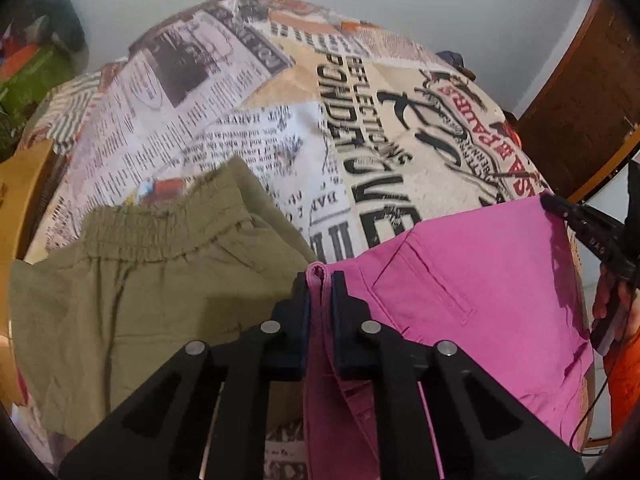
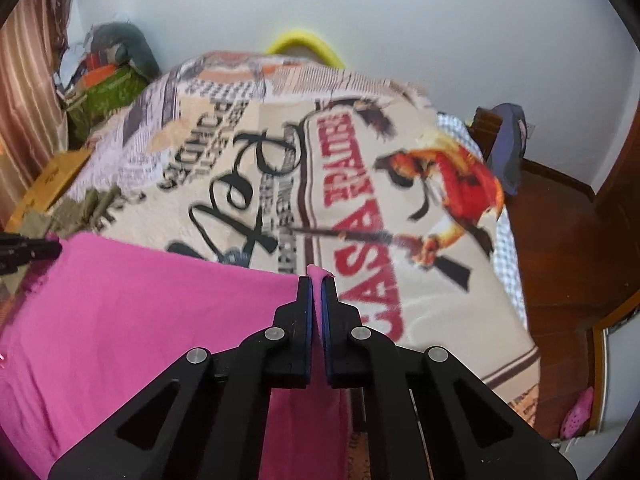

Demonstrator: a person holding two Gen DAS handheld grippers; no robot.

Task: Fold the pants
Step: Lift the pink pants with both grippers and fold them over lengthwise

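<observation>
Between both shut tongs (image 1: 320,280) (image 2: 316,280), pink pants (image 1: 480,280) edge, pinched.

A bed fills the room, covered by a newspaper-print bedspread (image 2: 360,208) with bold black lettering, red words and a figure in red. Behind it rises a plain pale wall (image 2: 400,20), evenly lit. A yellow curved object (image 2: 306,46) peeks over the far edge of the bed. To the left hangs a striped brownish curtain (image 2: 28,80), with a heap of green and grey bundles (image 2: 116,72) beside it. On the right stands dark brown wooden furniture (image 2: 568,240), with a blue-grey cloth (image 2: 510,144) draped nearby.
</observation>
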